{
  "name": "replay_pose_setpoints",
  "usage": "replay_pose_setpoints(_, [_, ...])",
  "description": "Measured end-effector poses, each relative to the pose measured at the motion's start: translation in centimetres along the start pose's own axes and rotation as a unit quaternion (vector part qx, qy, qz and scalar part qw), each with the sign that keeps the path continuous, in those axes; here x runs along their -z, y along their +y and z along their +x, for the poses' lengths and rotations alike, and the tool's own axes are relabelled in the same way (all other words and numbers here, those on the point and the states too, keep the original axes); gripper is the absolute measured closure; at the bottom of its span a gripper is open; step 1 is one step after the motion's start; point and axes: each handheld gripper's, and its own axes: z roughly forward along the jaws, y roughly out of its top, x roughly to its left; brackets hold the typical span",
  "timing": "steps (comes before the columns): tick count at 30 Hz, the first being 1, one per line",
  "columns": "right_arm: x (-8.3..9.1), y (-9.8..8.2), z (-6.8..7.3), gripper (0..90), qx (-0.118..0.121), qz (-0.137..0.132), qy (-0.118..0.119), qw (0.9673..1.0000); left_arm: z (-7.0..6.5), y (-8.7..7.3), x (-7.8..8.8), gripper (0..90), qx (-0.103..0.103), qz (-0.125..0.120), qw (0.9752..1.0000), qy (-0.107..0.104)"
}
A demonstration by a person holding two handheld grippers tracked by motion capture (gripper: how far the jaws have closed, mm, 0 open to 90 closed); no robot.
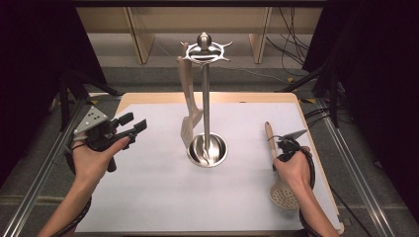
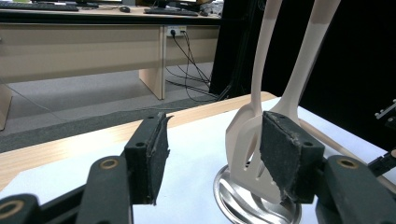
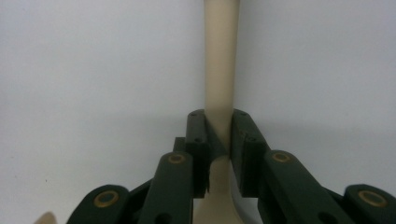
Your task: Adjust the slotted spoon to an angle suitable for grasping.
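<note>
Right gripper [image 1: 286, 146] clamped on the beige handle of a skimmer spoon [image 1: 282, 190] lying flat near the mat's [image 1: 148, 197] right edge, left gripper [image 1: 129, 128] held aloft – jaws wide, nothing between – steel utensil stand [image 1: 206, 143] mid-table, slotted spatula [image 1: 188, 101] hanging from it.

Your black right hand-held gripper [image 3: 218, 154] pinches a cream skimmer [image 1: 279, 173] dotted with holes; the desk [image 1: 163, 197] is white.

No text, label, brand, number or sign can be read anywhere, neither on the worktop [image 1: 148, 197] nor on the things standing on it.
</note>
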Motion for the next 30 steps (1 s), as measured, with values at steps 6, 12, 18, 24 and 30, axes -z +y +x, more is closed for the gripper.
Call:
replay_pose_setpoints(6, [0.6, -0.6, 0.4, 79.4, 0.011, -0.055, 0.010, 0.9983, -0.2, 0.0, 0.0, 41.5, -0.002, -0.003, 1.0000, -0.004])
replay_pose_setpoints(12, [1.7, -1.3, 0.8, 79.4, 0.033, -0.110, 0.029, 0.9929, -0.3, 0.0, 0.0, 41.5, -0.001, -0.001, 1.0000, -0.004])
replay_pose_setpoints(18, [2.1, -2.0, 0.8, 79.4, 0.079, -0.175, 0.044, 0.9805, -0.4, 0.0, -0.1, 41.5, -0.004, -0.002, 1.0000, -0.007])
replay_pose_setpoints(24, [2.8, -2.8, 1.3, 79.4, 0.121, -0.230, 0.047, 0.9644, -0.4, 0.0, 0.0, 41.6, -0.001, -0.002, 1.0000, -0.006])
replay_pose_setpoints(30, [3.7, -3.3, 2.3, 79.4, 0.126, -0.279, 0.069, 0.9495, -0.5, 0.0, 0.0, 41.6, -0.004, -0.003, 0.9999, -0.010])
